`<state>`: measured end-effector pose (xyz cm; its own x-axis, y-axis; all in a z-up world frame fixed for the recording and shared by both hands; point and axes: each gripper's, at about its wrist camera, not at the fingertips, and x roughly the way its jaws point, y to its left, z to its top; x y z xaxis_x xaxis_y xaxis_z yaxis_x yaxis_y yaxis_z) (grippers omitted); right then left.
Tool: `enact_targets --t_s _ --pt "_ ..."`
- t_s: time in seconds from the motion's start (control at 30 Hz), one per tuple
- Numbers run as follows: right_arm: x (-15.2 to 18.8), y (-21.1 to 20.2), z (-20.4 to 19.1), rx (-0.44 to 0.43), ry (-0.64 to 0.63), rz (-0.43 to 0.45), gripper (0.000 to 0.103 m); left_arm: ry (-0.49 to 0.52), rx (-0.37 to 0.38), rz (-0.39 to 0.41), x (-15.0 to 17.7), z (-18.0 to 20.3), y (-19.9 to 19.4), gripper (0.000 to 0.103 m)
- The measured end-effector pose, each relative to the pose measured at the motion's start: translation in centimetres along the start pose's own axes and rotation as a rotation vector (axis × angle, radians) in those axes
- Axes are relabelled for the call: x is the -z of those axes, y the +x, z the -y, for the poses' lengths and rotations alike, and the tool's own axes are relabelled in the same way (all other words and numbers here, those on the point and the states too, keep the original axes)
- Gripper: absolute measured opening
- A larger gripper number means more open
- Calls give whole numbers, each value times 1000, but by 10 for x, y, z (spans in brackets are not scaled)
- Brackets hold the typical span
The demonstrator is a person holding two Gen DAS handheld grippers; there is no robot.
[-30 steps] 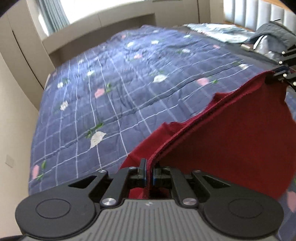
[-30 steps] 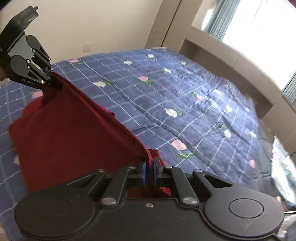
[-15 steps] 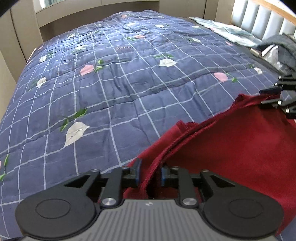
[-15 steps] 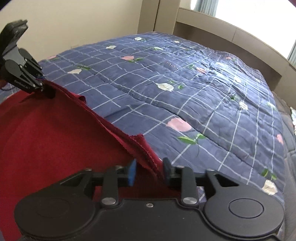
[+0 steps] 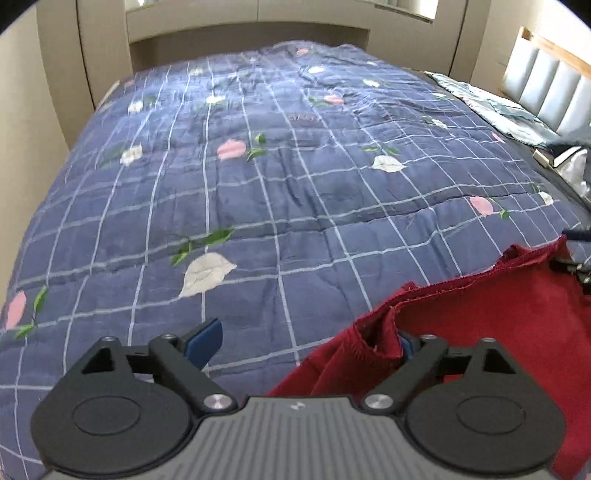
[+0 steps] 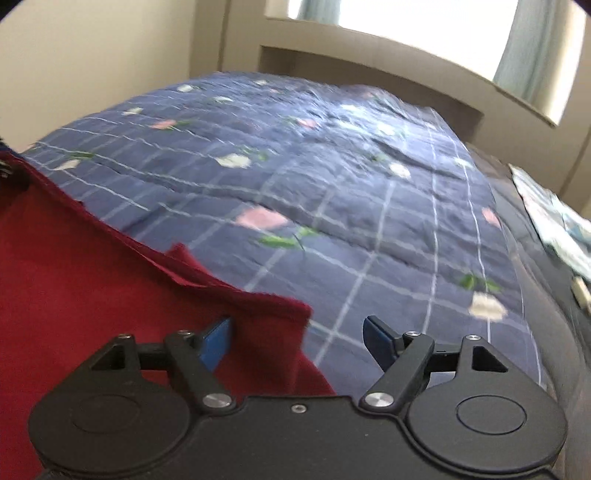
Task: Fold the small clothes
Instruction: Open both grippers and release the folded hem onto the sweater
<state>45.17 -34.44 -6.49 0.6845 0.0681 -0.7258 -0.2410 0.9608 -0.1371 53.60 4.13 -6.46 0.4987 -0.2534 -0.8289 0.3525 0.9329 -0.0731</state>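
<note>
A dark red garment [image 5: 480,332] lies on the blue checked quilt [image 5: 280,192], its upper edge rumpled. My left gripper [image 5: 306,343] is opening wide; the garment's left corner rests loose against the right finger, and neither pad presses it. In the right wrist view the same red garment [image 6: 92,277] fills the lower left. My right gripper [image 6: 299,343] is also opening, with the garment's right corner lying slack between its blue pads [image 6: 218,343], untouched by either. The right gripper's tip [image 5: 576,258] shows at the left view's far right edge.
The flowered quilt [image 6: 369,206] covers the whole bed. Pale blue clothes [image 5: 509,110] and a dark pile lie near the padded headboard [image 5: 546,92]. A beige ledge and wall [image 5: 240,33] border the far side, with a bright window [image 6: 406,22] above.
Both grippers went from shut on the red garment's upper corners to open. They sank toward the bed, and the garment dropped from hanging taut to lying on the quilt.
</note>
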Motion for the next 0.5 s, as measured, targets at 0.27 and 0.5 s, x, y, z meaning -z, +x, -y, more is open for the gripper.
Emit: enact_targets --t_s 0.27,0.5 --pt "12 5 4 44 45 27 88 -147 -12 -21 4 -34 0 98" --pt "13 1 6 94 85 65 90 -211 -121 68 18 -30 -4 98"
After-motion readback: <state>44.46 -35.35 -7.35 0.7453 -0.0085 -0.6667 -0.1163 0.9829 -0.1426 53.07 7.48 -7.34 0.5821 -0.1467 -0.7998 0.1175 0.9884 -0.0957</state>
